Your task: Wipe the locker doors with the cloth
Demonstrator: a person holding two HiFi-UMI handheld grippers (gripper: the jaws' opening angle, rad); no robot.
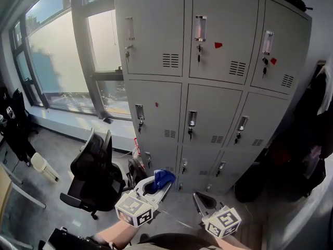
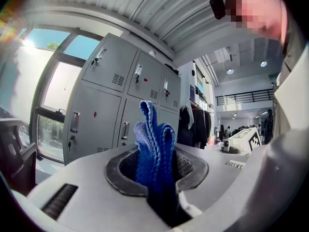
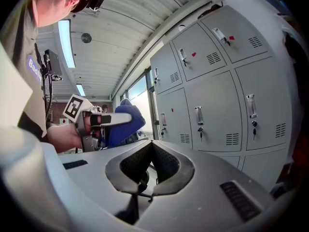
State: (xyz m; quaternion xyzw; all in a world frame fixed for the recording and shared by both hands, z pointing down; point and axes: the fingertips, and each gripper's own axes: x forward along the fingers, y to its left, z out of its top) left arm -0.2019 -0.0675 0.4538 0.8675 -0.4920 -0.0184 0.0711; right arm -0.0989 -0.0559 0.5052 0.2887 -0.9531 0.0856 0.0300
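Left gripper (image 2: pixel 157 170) is clamped on the blue cloth (image 2: pixel 153 141): jaws nearly closed, only the folded fabric btwn the pads. The cloth is a knit piece doubled into several layers. Its long axis runs along the jaws, and the free end sticks straight out past the tips and points fwd and up at the grey lockers (image 1: pixel 208 87). The top edge is slightly fanned, w/ one fold taller than the rest. In head view it shows as a small blue bunch at the jaw tips, low in frame, in front of the bottom row of doors. It's held in the air and not touching any door. Right gripper (image 3: pixel 151 148) is closed w/ the tips meeting and nothing held. It sits just beside the left one, also aimed at the lockers, and is apart from the cloth. In right gripper view, the left gripper w/ its marker cube and the cloth appear to the left, w/ a hand round the handle. Lockers are three columns wide, w/ three rows in sight. Each door has a handle, vent slots and a key in the lock, and a few have small red tags. All doors are shut. A black office chair (image 1: pixel 96 173) stands left of the lockers, under the big window (image 1: pixel 52 51). Dark clothes (image 1: pixel 317 124) hang at the right.
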